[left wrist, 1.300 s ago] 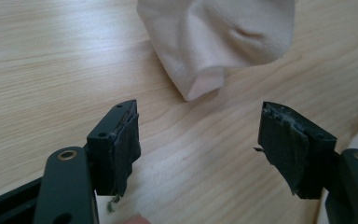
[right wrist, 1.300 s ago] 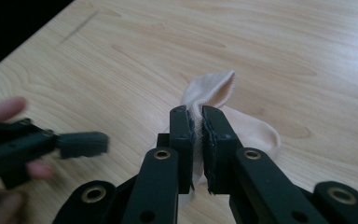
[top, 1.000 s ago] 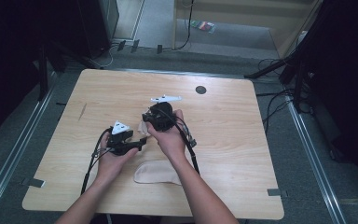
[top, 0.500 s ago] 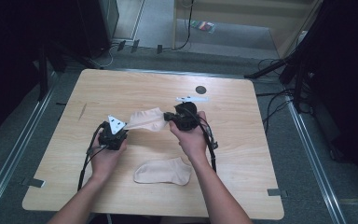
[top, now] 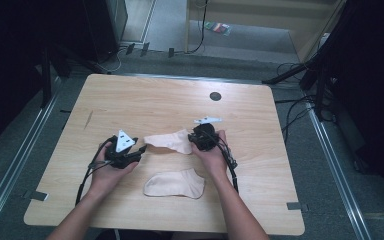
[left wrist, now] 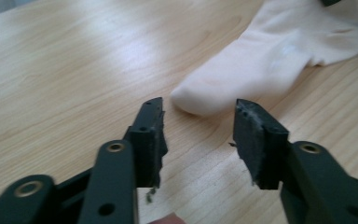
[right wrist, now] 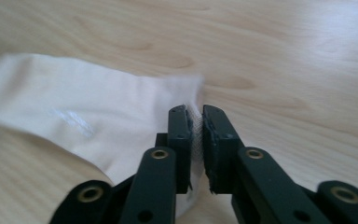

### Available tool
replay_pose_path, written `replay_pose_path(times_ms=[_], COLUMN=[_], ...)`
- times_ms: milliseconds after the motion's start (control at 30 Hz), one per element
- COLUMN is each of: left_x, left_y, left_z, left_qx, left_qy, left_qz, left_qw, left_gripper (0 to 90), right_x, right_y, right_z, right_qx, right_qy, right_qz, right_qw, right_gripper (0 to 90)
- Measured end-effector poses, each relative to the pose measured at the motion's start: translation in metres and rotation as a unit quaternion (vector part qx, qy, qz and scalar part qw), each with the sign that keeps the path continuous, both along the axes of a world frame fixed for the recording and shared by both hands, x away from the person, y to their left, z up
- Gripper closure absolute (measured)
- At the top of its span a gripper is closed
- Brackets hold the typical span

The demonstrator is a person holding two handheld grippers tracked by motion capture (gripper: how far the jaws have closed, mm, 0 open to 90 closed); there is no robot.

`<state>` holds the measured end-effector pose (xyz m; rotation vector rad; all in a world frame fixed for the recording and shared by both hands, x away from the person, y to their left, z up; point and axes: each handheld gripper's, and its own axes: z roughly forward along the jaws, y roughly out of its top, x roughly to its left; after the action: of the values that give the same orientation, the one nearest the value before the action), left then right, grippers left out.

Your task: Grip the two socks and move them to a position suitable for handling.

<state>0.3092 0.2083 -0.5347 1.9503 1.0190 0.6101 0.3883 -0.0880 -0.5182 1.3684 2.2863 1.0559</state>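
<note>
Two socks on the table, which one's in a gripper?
The far sock, its cuff pinched by the right gripper. The near sock lies flat and untouched between the forearms.

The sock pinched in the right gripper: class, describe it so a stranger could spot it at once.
On the wooden table, find the two pale socks between the person's hands. The farther sock has its cuff pinched in the right gripper, its toe free beside the open left gripper. The nearer sock lies flat, untouched.

Cream ankle sock flat on wooden table, cuff pinched; matching sock nearer the person.
</note>
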Motion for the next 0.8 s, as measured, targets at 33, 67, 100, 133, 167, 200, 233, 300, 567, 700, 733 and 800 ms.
replay_pose_path(times_ms=[33,67,100,133,167,200,233,300,567,700,733,800], left_x=[0.002,0.002,0.004,0.008,0.008,0.011,0.014,0.022,0.042,0.048,0.048,0.050], left_y=[0.012,0.012,0.016,0.018,0.018,0.018,0.018,0.015,-0.009,-0.014,-0.014,-0.020], left_z=[0.002,0.002,0.002,0.003,0.003,0.002,0.001,-0.002,-0.011,-0.013,-0.013,-0.010], left_qx=[-0.041,-0.041,-0.061,-0.075,-0.075,-0.087,-0.099,-0.112,-0.126,-0.135,-0.135,-0.113], left_qy=[0.016,0.016,0.024,0.032,0.032,0.040,0.047,0.070,0.120,0.129,0.129,0.137], left_qz=[-0.008,-0.008,-0.004,0.016,0.016,0.028,0.037,0.058,0.115,0.087,0.087,0.081], left_qw=[0.9990,0.9990,0.9979,0.9965,0.9965,0.9950,0.9933,0.9896,0.9781,0.9786,0.9786,0.9807], left_gripper=[45.9,44.9,44.9,45.3,46.2,46.2,49.9,51.6,60.0,61.5,63.3,68.9], right_x=[0.004,0.004,0.005,0.005,0.004,0.004,0.003,0.002,0.001,0.001,0.001,0.000], right_y=[-0.010,-0.010,-0.014,-0.020,-0.023,-0.023,-0.028,-0.029,-0.022,-0.016,-0.016,-0.015], right_z=[0.000,0.000,0.000,0.002,0.003,0.003,0.003,0.003,-0.010,-0.015,-0.015,-0.016], right_qx=[0.012,0.012,0.020,0.030,0.035,0.035,0.054,0.062,0.071,0.056,0.056,0.051], right_qy=[-0.004,-0.004,-0.005,-0.013,-0.020,-0.020,-0.022,-0.019,-0.002,0.000,0.000,0.007], right_qz=[-0.009,-0.009,-0.012,-0.015,-0.019,-0.019,-0.025,-0.028,-0.016,-0.008,-0.008,-0.002], right_qw=[0.9999,0.9999,0.9997,0.9994,0.9990,0.9990,0.9980,0.9975,0.9974,0.9984,0.9984,0.9987], right_gripper=[64.2,64.2,59.0,56.7,56.5,56.5,58.3,59.5,59.7,65.9,65.9,75.3])
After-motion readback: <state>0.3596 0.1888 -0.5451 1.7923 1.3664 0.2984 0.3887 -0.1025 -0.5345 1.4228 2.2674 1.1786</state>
